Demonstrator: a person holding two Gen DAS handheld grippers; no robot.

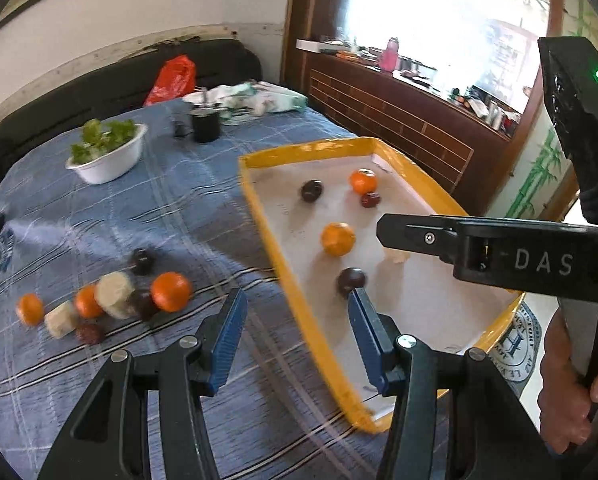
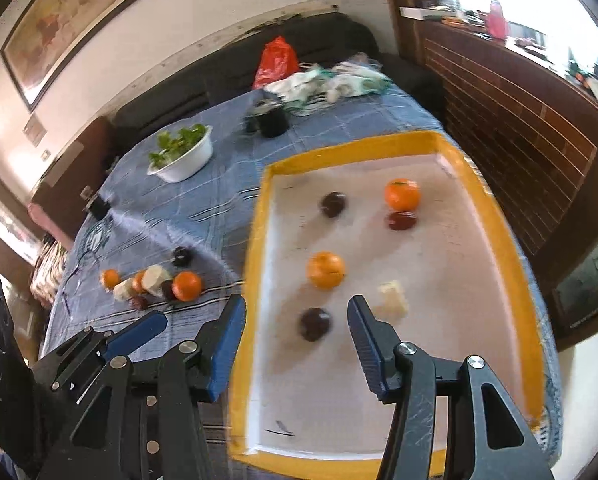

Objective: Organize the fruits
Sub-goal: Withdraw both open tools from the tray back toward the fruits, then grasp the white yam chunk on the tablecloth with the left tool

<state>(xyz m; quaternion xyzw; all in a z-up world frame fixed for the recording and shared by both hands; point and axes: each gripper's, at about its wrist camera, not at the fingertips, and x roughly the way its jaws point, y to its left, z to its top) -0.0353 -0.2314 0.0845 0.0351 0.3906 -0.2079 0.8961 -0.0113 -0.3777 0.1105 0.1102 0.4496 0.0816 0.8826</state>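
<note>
Fruits lie in two lots: some already sit in the shallow white tray with the yellow rim (image 2: 255, 264), the rest wait in a loose heap on the blue checked cloth that covers the surface (image 1: 187, 208).

Nearest, the left tool (image 1: 297, 344) hangs over the cloth at the tray's near-left edge, its blue ribbed pads apart with nothing between them. The right tool (image 2: 297, 340) hangs over the tray's near end, its pads likewise apart and empty. A dark plum (image 2: 315, 323) lies just beyond that gap, not touched, and a pale cut chunk (image 2: 393, 298) rests just past the right-hand pad.

Further into the tray come a round orange mandarin (image 2: 325, 269), then a second dark plum (image 2: 333, 204), a second mandarin (image 2: 401, 194) and a small reddish fruit (image 2: 400, 221) touching it.

Off to the left, the heap (image 1: 111, 300) holds mandarins, pale cut pieces and dark fruits, bunched close. Beyond stand a white bowl of green leaves (image 1: 111, 156) and a black cup (image 1: 205, 123).

My reading: both tools are between deliveries, with the transfer roughly half done. The next move calls for the left tool to swing over to the heap, settle on one piece at its edge such as the nearest mandarin (image 1: 171, 291), and close without nudging its neighbours.
</note>
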